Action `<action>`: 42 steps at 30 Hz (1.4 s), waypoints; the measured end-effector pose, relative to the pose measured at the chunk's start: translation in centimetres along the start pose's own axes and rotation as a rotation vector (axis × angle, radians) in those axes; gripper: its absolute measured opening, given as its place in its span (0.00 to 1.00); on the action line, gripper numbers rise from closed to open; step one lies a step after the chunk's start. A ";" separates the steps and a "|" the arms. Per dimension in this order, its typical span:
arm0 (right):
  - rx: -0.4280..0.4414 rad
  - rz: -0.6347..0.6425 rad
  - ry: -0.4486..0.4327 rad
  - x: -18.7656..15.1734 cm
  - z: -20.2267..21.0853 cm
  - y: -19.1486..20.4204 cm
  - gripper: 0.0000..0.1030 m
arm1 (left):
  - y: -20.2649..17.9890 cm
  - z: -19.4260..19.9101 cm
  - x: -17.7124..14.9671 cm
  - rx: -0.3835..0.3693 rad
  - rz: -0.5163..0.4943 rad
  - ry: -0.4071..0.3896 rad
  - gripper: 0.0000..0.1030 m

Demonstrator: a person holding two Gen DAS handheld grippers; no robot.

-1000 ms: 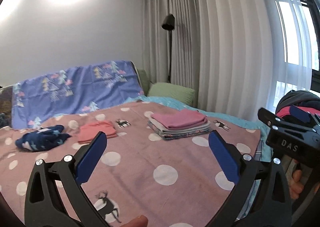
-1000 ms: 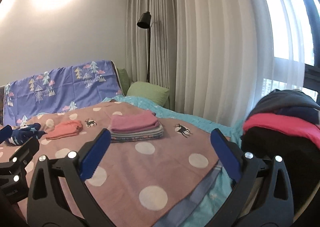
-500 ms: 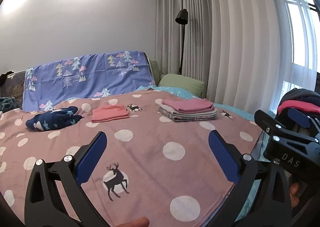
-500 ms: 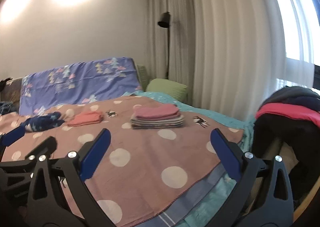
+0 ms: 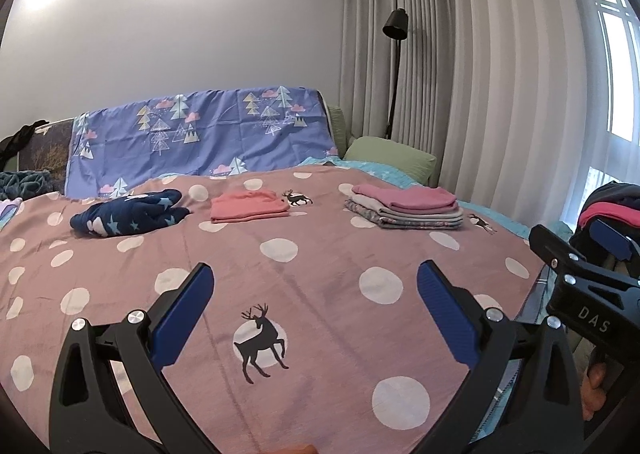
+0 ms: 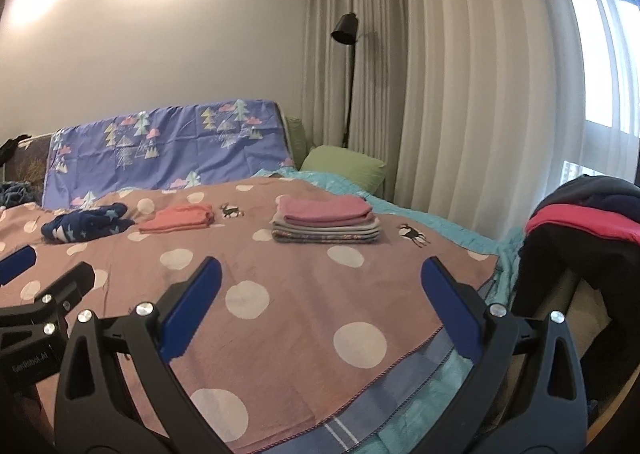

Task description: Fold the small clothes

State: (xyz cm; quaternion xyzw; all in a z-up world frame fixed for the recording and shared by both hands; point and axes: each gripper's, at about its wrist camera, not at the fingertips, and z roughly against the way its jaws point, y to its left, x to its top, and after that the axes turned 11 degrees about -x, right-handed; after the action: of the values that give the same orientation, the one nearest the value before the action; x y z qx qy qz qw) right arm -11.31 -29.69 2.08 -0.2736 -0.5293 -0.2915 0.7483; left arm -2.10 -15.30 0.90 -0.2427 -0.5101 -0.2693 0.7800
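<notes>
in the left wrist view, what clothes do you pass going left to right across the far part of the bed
navy star-print garment, crumpled → folded coral-pink piece → stack of folded clothes with a pink one on top → dark pile with a red layer, off the bed's right edge

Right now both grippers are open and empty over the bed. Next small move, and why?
Probably reach the left gripper forward and left toward the navy star garment. It is the only piece lying crumpled; the coral piece and the stack already look folded. The right gripper holds nothing either, so it could follow.
</notes>
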 end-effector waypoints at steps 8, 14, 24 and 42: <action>0.035 0.023 -0.017 -0.1 0.6 0.9 0.98 | 0.9 -0.2 -0.2 0.015 0.027 0.017 0.99; 0.034 0.025 -0.010 -0.2 0.5 1.2 0.98 | 1.2 -0.3 -0.3 0.024 0.036 0.035 0.99; 0.015 0.012 0.009 -0.3 0.1 0.7 0.98 | 1.0 -0.8 -0.4 0.030 0.035 0.062 0.99; -0.030 -0.023 0.004 -0.1 0.2 -0.4 0.98 | -1.4 -1.5 1.5 -0.033 -0.035 0.037 0.99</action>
State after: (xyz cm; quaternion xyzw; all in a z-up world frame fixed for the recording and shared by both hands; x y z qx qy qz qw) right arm -11.82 -29.79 2.05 -0.2780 -0.5264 -0.3086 0.7419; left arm -1.49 -17.59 1.91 -0.2418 -0.4950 -0.2957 0.7804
